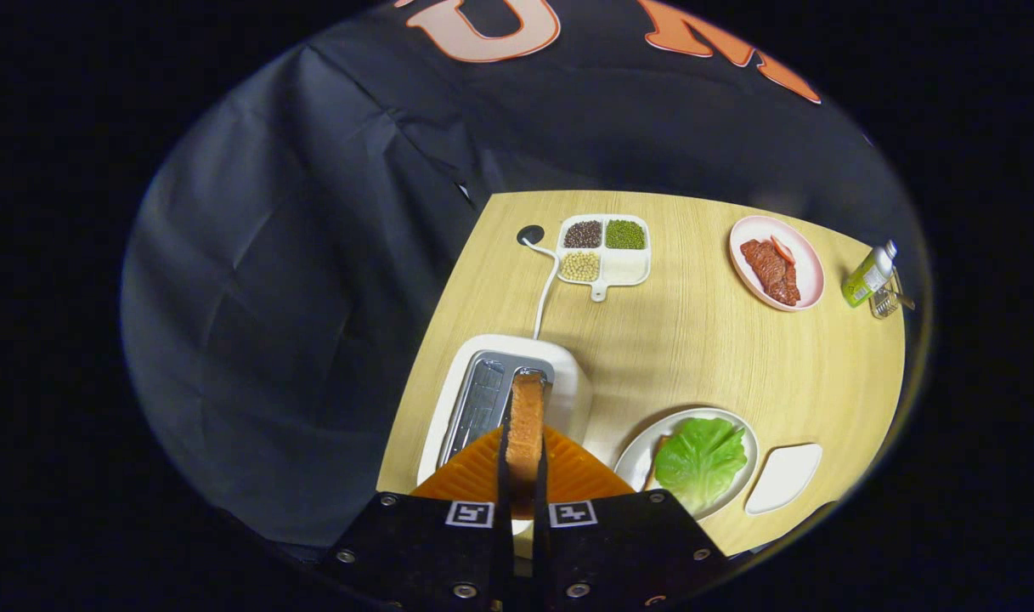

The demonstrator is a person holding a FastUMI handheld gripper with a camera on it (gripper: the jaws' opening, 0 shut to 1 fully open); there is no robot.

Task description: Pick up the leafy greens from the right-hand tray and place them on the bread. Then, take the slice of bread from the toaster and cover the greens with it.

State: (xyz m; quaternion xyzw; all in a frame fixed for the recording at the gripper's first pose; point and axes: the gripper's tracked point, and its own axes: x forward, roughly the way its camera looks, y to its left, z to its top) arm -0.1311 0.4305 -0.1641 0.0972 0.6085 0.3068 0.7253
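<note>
While bread slice [526,425] is clamped between both fingers of gripper [523,476], just above toaster [567,374] slot, first half is judged done: leafy greens [701,459] are laid on plate [635,459] right of toaster, bread edge glimpsed beneath. Left: slice carried over, greens covered.

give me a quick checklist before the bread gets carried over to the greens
1. Fingers pressed on bread slice from both sides: ok.
2. Slice clear of toaster slot: cannot tell, its lower end is hidden.
3. Greens lying on the plate beside the toaster: ok.
4. Bottom bread under greens: cannot tell, just a brown edge shows.
5. Table between toaster and plate free of things: ok.
</note>
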